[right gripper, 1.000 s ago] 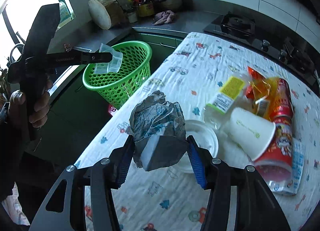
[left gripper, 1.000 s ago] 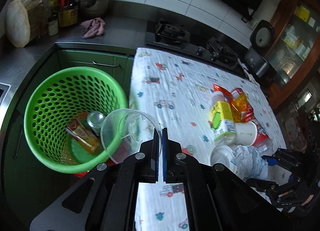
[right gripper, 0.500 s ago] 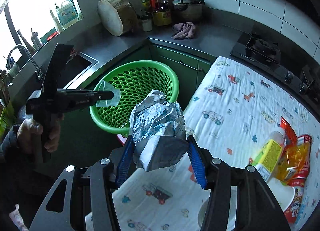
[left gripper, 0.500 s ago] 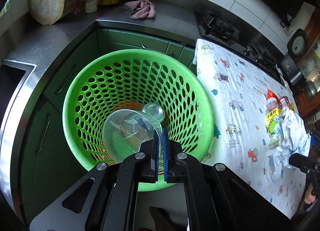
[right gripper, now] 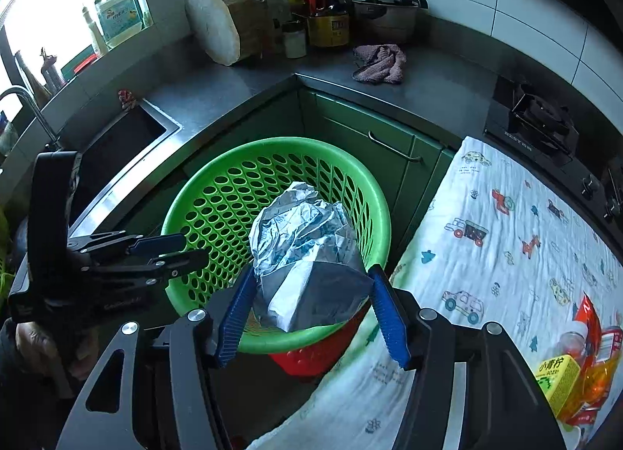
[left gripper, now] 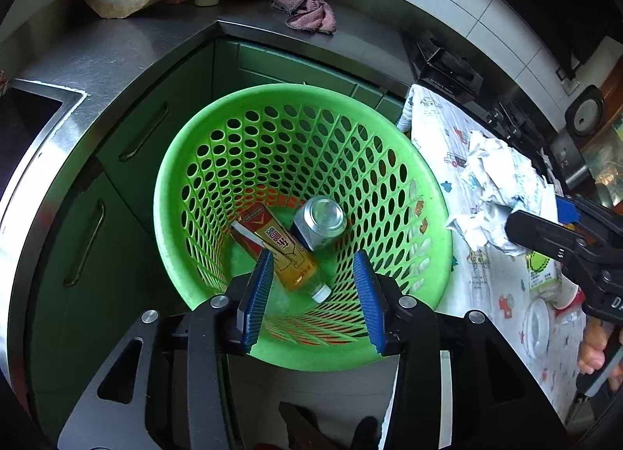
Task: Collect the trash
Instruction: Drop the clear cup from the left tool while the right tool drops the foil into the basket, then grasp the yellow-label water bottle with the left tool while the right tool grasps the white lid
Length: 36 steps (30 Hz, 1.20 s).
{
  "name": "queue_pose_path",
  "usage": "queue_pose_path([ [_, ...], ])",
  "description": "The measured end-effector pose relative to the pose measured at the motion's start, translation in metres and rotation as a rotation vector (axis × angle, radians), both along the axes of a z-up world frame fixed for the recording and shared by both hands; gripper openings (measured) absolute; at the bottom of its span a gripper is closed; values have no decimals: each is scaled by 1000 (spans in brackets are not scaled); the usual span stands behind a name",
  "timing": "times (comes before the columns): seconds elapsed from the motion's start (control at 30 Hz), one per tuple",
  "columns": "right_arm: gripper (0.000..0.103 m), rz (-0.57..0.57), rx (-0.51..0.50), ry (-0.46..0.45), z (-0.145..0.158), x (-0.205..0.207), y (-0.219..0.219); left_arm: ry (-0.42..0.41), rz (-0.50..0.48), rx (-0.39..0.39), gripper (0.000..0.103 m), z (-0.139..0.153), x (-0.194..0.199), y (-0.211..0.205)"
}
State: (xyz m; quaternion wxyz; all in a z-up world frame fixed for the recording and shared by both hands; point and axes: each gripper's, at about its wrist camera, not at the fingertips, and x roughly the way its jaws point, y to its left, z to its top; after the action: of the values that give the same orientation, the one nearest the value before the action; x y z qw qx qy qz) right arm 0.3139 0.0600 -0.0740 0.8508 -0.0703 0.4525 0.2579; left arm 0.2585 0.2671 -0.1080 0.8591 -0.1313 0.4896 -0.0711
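Note:
The green perforated basket (left gripper: 167,193) stands below my left gripper (left gripper: 313,259), whose jaws are opening with nothing between them. A silver can (left gripper: 323,220) and an orange drink bottle (left gripper: 280,251) lie at its bottom; a faint clear shape shows beside the bottle. My right gripper (right gripper: 311,272) holds a crumpled grey-white paper (right gripper: 303,239) over the near rim of the basket (right gripper: 272,146). Its jaws are opening, and the paper still fills the gap and touches both pads. From the right wrist view, the left gripper (right gripper: 192,249) hangs at the basket's left rim. The paper (left gripper: 494,193) also shows at the right gripper (left gripper: 545,216).
A table with a printed cloth (right gripper: 506,255) lies right of the basket, with a yellow carton (right gripper: 557,376) and orange wrappers (right gripper: 592,333) on it. A red bin (right gripper: 311,356) sits under the basket. Behind are the steel counter, a sink (right gripper: 128,138), a pink rag (right gripper: 379,64) and a stove (right gripper: 537,119).
My left gripper swung from the table's edge to over the basket, then opened and let the clear cup go. My right gripper carried the crumpled paper from the table to the basket's rim.

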Motion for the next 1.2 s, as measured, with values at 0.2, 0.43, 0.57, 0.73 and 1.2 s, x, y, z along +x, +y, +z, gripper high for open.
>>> queue_pose_path([
  [0.2, 69, 4, 1, 8, -7, 15, 19, -20, 20, 3, 52, 6, -10, 11],
  [0.43, 78, 23, 28, -19, 1, 8, 20, -27, 50, 8, 53, 10, -19, 20],
  [0.57, 79, 28, 43, -37, 10, 5, 17, -26, 61, 6, 54, 14, -23, 19],
  [0.73, 80, 24, 57, -53, 19, -7, 3, -33, 60, 18, 54, 19, -30, 16],
  [1.2, 81, -56, 40, -33, 3, -85, -108, -66, 13, 34, 63, 36, -47, -26],
])
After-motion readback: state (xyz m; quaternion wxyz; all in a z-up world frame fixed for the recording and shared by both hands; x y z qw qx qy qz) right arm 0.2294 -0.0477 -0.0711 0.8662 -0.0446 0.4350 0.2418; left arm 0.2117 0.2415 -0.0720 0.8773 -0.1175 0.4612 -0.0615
